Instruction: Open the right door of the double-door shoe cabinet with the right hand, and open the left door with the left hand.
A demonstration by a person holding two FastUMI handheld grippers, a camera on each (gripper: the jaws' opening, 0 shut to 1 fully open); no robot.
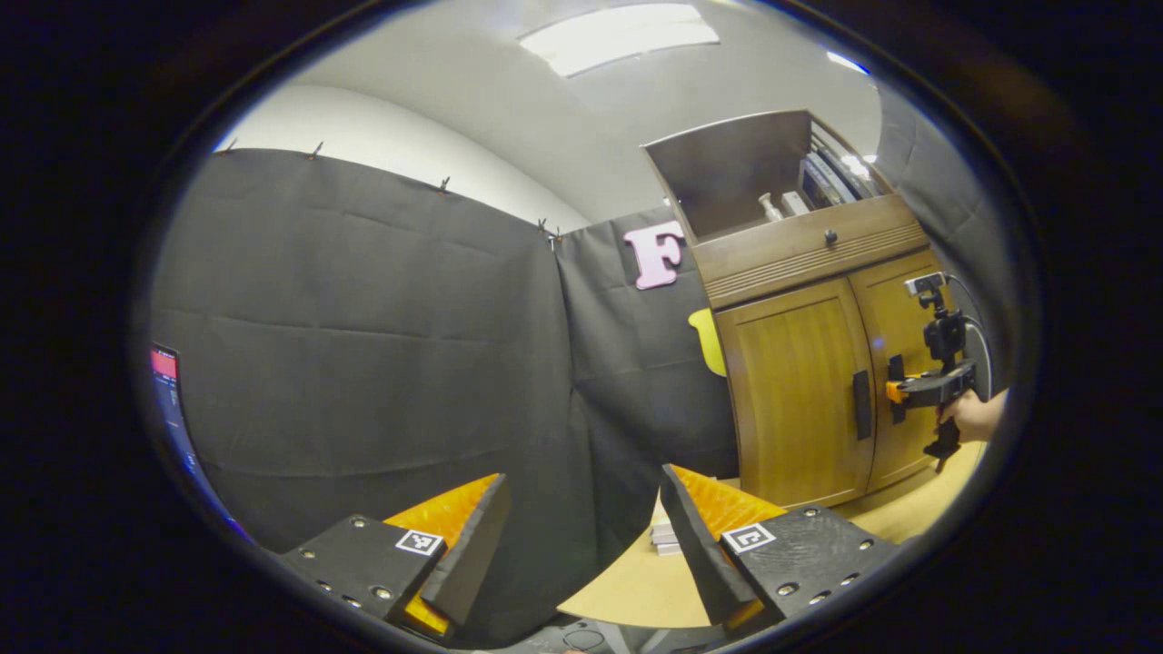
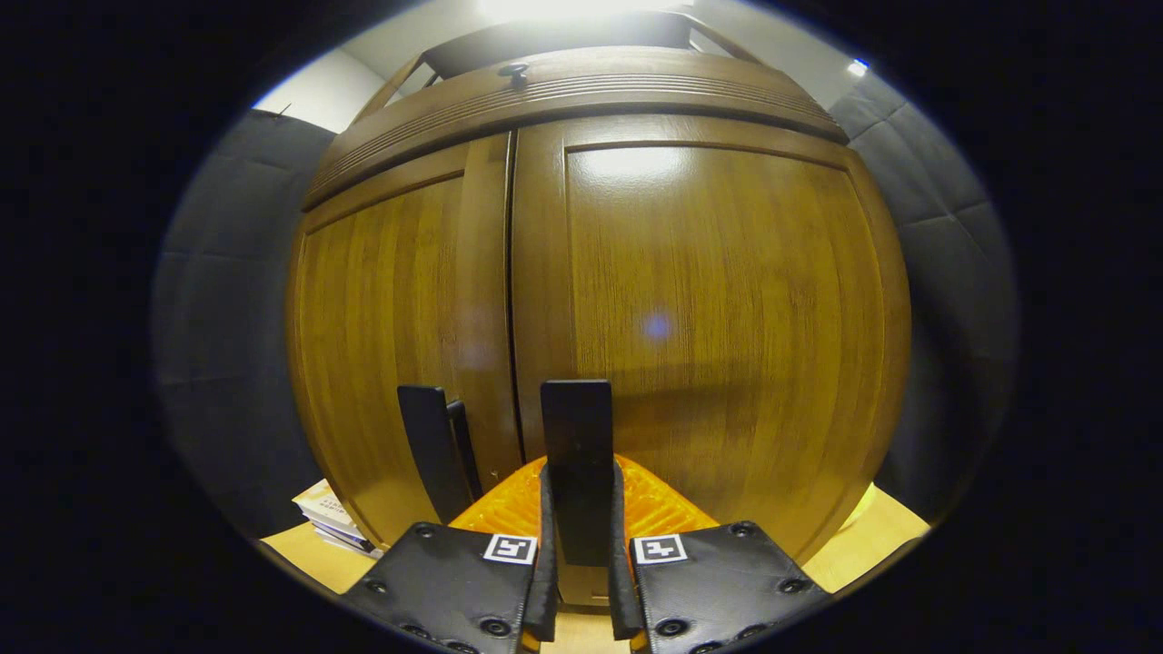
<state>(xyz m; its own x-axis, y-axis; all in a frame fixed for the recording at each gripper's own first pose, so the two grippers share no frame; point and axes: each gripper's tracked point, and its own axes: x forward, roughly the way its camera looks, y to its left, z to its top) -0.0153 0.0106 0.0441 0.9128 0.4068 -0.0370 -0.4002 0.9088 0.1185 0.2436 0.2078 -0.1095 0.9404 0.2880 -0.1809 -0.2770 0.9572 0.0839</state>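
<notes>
Right claw (image 2: pixel 578 545) clamps the right door's handle (image 2: pixel 576 454); left claw (image 1: pixel 581 536) gapes apart near stacked books (image 1: pixel 666 536).

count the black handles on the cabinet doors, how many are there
2. One handle is on the left door, free. The other handle is on the right door, clamped between the right gripper fingers. Both doors look closed.

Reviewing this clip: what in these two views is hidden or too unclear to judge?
- Cabinet interior: both doors, left door and right door, are shut in the right gripper view.
- Lower end of the right handle: covered by the right gripper.
- Items on the cabinet's open top shelf: too small in the left gripper view.
</notes>
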